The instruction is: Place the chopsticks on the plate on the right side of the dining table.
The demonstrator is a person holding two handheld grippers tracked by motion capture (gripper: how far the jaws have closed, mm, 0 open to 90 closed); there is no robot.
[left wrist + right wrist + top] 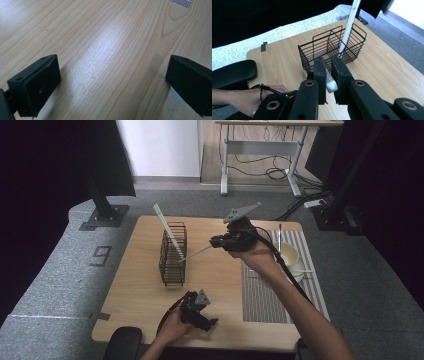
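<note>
White utensil handle (331, 83) sitting pinched between the right gripper (218, 241) jaws, its thin end (196, 253) reaching to the black wire basket (173, 254) on the wooden table (140, 290). Leaning inside that basket, one long white stick (167, 231). Standing in the cream bowl (291, 254) on the striped mat (265, 295), another thin stick (280, 236). Resting low by the table's near edge, left gripper (209, 325), jaws wide apart, holding nothing.

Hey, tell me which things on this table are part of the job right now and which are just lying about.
In the job:
right gripper, shut on a white utensil
black wire basket
white stick leaning in the basket

Lying about:
white bowl
striped mat
left gripper, open over the table
</note>
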